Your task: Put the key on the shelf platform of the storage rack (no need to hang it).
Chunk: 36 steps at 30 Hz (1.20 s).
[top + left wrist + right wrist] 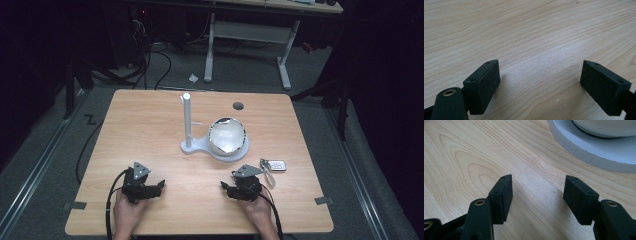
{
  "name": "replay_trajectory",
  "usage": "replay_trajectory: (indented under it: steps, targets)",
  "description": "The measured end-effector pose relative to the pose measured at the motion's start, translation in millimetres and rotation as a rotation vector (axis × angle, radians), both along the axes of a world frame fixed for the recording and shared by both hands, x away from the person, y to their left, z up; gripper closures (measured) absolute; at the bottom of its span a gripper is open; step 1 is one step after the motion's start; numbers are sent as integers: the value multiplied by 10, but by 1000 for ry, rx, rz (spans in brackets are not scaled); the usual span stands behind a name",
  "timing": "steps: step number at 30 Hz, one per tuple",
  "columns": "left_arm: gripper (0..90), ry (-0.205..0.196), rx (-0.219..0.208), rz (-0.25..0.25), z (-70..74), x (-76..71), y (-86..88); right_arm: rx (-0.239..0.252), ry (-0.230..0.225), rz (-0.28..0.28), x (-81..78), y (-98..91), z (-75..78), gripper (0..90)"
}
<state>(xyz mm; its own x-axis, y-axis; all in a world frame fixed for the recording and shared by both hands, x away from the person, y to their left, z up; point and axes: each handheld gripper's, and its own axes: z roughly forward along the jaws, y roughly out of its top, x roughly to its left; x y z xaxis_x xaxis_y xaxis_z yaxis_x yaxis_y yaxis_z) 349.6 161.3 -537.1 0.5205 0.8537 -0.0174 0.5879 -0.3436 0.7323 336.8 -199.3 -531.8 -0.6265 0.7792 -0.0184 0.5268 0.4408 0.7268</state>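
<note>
A white stand (pixel 192 146) with an upright post (pixel 186 117) sits mid-table, and a shiny white bowl (pixel 227 136) rests on its round base (pixel 599 150). A key fob with a ring (pixel 272 166) lies right of the right hand. My left gripper (pixel 161 186) rests near the front left, open, with bare wood between its jaws (pixel 540 80). My right gripper (pixel 225 187) rests near the front right, also open and empty (pixel 537 195), its jaws pointing toward the stand's base.
The wooden table (pixel 150 125) has a dark round hole (pixel 238 105) at the back right. Tape tabs mark its front corners (pixel 324 200). Another desk's legs (pixel 284 65) and cables stand on the floor behind.
</note>
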Motion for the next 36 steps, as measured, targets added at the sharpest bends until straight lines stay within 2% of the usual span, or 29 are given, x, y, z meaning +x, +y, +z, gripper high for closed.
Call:
replay_trajectory:
  steps: [19, 36]
  targets:
    - [165, 0, 0, -1, 1, -1, -1, -1, 3, 14, 3, 1, 1, 386]
    - [165, 0, 0, -1, 0, -1, -1, -3, -2, 3, -6, 7, 2, 408]
